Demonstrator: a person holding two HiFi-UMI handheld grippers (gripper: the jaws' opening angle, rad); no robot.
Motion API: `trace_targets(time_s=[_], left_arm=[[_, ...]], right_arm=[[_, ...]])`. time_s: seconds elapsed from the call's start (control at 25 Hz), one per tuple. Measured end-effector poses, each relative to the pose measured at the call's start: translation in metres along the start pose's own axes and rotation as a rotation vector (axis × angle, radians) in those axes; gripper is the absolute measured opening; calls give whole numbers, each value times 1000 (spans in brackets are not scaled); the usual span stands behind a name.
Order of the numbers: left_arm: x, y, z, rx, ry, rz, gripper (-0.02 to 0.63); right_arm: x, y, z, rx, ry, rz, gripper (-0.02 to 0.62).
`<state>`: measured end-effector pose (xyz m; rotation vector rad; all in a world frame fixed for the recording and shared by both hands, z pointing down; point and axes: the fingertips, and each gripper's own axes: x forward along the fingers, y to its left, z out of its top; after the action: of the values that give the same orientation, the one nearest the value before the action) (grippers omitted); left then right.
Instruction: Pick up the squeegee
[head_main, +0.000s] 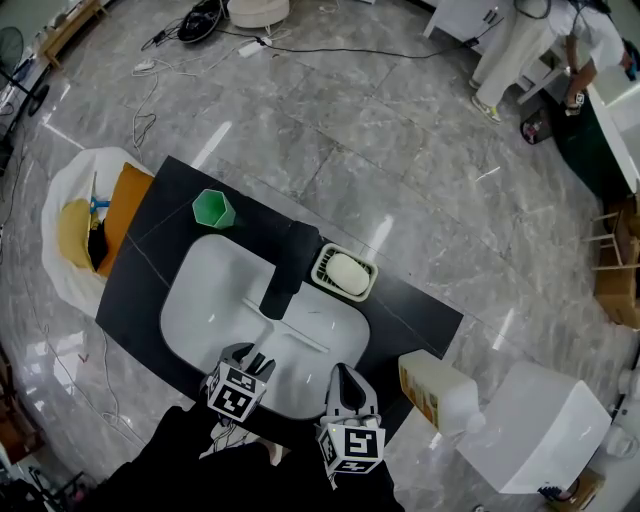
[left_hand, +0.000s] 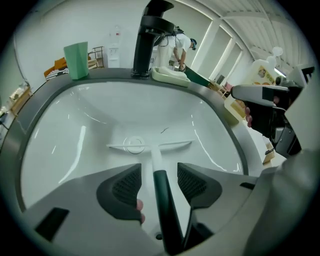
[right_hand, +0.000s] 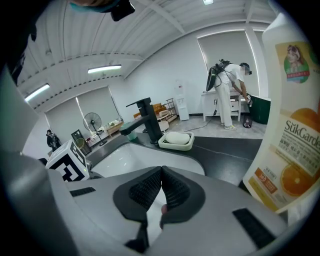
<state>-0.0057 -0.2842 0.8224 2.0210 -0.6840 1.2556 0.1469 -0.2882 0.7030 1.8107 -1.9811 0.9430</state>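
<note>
The squeegee (left_hand: 150, 146) lies in the white sink basin (head_main: 195, 300), its white blade across the drain and its dark handle (left_hand: 164, 200) running toward me. My left gripper (left_hand: 159, 182) points steeply down into the basin and is open. The handle lies between the two pads with a gap on each side. In the head view the left gripper (head_main: 255, 358) hangs over the near part of the basin, by the squeegee (head_main: 285, 328). My right gripper (right_hand: 161, 190) is shut with nothing in it, above the counter's front edge (head_main: 343, 375).
A black faucet (head_main: 290, 265) stands behind the basin, with a green cup (head_main: 213, 209) to its left and a soap dish (head_main: 343, 272) to its right. A detergent bottle (head_main: 435, 390) stands at the counter's right end. A person (head_main: 560, 40) stands far off.
</note>
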Motion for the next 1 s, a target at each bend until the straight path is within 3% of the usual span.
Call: trace_targets(time_s=[0.2, 0.52, 1.0], left_arm=[[12, -1, -3, -29, 61, -24, 232], [18, 2, -5, -48, 91, -15, 123], [18, 6, -4, -73, 84, -1, 107]], right_arm=[[6, -3, 0, 7, 7, 5, 17], [10, -6, -3, 16, 16, 6, 17], [10, -3, -7, 14, 20, 5, 17]])
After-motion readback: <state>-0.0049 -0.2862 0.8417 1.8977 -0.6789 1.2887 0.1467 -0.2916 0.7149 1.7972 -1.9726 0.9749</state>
